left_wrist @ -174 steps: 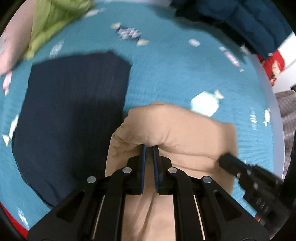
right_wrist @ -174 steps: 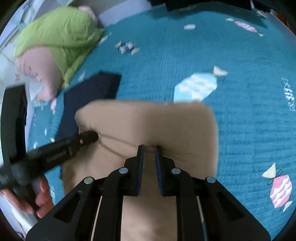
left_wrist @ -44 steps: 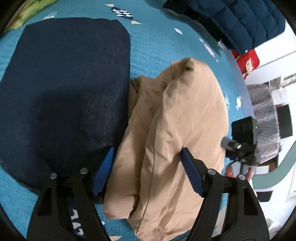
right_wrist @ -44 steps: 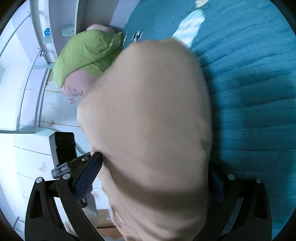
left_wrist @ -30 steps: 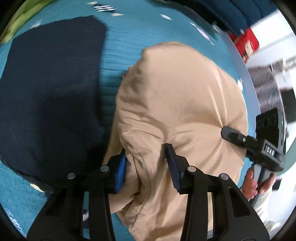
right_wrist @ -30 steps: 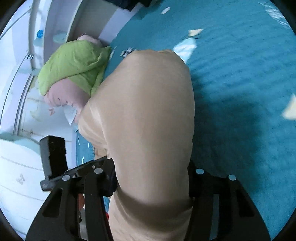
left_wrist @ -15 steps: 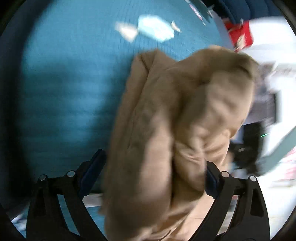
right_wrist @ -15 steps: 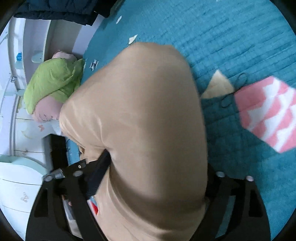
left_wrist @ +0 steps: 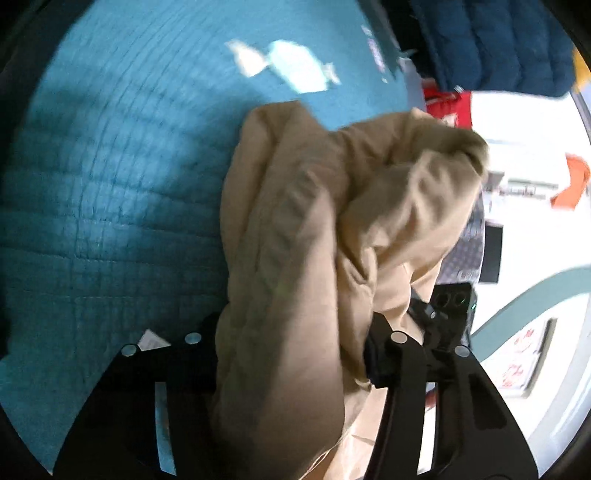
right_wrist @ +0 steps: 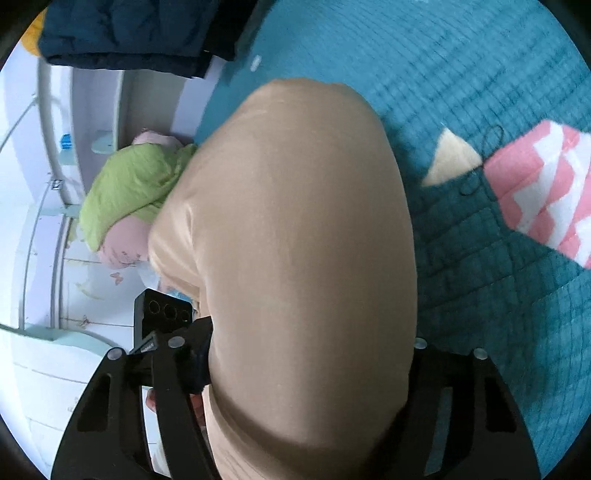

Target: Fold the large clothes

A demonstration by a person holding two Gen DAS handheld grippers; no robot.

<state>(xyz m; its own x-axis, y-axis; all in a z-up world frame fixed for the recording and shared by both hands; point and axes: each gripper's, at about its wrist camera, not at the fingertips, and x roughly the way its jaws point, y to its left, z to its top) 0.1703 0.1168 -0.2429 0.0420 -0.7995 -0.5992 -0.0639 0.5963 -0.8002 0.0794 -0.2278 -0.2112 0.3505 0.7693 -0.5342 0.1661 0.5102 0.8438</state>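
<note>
A folded tan garment (left_wrist: 314,240) is bunched into a thick bundle above the teal bedspread (left_wrist: 110,184). It fills the gap of my left gripper (left_wrist: 291,339), whose jaws are closing on it, both fingers against the cloth. In the right wrist view the same tan garment (right_wrist: 295,240) bulges smooth and rounded between the fingers of my right gripper (right_wrist: 310,347), which is also closing on it. Each gripper shows in the other's view: the right gripper (left_wrist: 450,299) behind the bundle, the left gripper (right_wrist: 162,314) at its left side. The cloth hides all the pads.
A dark blue padded jacket (left_wrist: 498,44) lies at the far edge of the bed, also seen as the jacket (right_wrist: 129,33). A green and pink bundle (right_wrist: 129,192) sits by the white furniture. A pink-and-white candy patch (right_wrist: 546,192) marks the bedspread (right_wrist: 480,74) on the right.
Both grippers' jaws spread wide around the tan bundle half a second ago and have since narrowed onto it. The bundle has been carried away from the navy garment, which has left the left wrist view.
</note>
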